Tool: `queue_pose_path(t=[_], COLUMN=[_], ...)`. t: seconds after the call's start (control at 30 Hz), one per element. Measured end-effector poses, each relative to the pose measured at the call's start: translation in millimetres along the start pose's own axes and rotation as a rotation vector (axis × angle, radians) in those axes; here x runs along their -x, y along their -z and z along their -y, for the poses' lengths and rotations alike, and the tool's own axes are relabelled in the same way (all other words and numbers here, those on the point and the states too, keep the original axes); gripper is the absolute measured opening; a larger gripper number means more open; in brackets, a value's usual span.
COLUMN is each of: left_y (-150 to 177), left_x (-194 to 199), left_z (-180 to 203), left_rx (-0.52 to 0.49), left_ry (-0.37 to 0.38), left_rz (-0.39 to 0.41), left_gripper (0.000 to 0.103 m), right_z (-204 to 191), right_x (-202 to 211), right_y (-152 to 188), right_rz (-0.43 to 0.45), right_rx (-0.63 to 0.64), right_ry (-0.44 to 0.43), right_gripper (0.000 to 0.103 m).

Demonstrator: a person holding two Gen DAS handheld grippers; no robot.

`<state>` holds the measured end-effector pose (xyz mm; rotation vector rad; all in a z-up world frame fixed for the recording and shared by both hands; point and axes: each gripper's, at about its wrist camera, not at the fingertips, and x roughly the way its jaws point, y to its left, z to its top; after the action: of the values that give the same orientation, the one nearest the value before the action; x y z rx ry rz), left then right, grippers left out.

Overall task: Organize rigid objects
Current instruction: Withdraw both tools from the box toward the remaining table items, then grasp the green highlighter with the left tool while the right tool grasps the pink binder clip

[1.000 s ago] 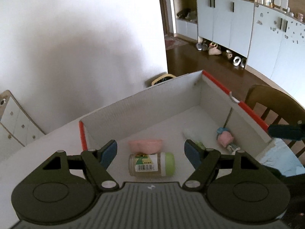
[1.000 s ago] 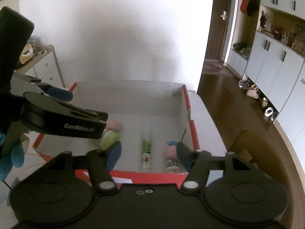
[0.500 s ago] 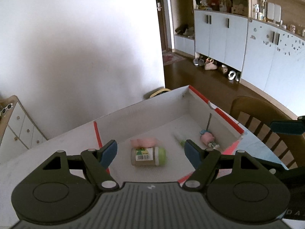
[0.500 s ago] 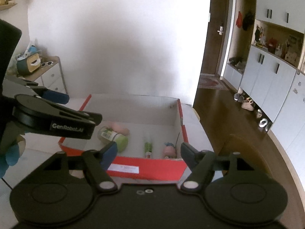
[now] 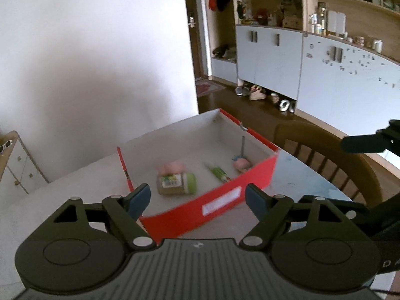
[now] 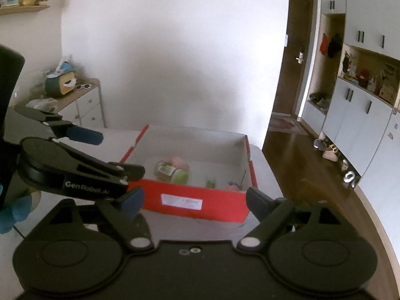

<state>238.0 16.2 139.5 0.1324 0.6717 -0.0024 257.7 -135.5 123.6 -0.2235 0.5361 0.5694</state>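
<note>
A red box [image 5: 220, 200] [image 6: 200, 202] with a white inside sits on the white table. Inside it lie a green-lidded jar [image 5: 176, 183] [image 6: 171, 171], a pink thing [image 5: 172, 166] [image 6: 181, 162] behind the jar, a green tube [image 5: 217, 172] [image 6: 210, 183] and a small pink toy [image 5: 241, 163] [image 6: 233, 186]. My left gripper [image 5: 197, 198] is open and empty, back from the box's near wall. My right gripper [image 6: 192, 200] has its jaws opening with nothing between them, also short of the box. The left gripper's fingers [image 6: 85, 135] show at the left of the right wrist view.
A wooden chair [image 5: 325, 157] stands right of the table. White cabinets [image 5: 312, 70] with shoes below line the far right. A low drawer unit [image 6: 85, 105] stands at the left wall. A blue thing [image 6: 12, 212] lies at the left edge.
Both grippers have pulled back and risen from over the box, which now looks smaller and shows its red near wall. The right gripper's jaws have spread wider.
</note>
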Motion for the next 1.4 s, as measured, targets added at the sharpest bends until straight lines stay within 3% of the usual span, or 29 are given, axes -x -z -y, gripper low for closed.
queue_pose_path(t=[0.3, 0.67, 1.0, 1.17, 1.4], left_y=[38, 97, 138, 155, 168], left_x=[30, 37, 13, -8, -30], left_z=[13, 22, 31, 32, 35], left_rx=[-0.005, 0.026, 0.037, 0.057, 0.069], left_ry=[0.043, 0.079, 0.080, 0.087, 0.083], left_rz=[0.043, 0.075, 0.014, -0.042, -0.086], left_gripper=[0.091, 0.091, 0.091, 0.091, 0.091], right_z=[0, 14, 30, 29, 50], right_x=[23, 37, 38, 28, 14], right_y=[35, 87, 127, 146, 166], right_rz=[0.003, -0.018, -0.041, -0.092, -0.145], right_rx=[0.011, -0.050, -0.108, -0.055, -0.081], right_ry=[-0.026, -0.045, -0.059, -0.077, -0.042], right_gripper=[0.096, 0.100, 0.103, 0.102, 0.102])
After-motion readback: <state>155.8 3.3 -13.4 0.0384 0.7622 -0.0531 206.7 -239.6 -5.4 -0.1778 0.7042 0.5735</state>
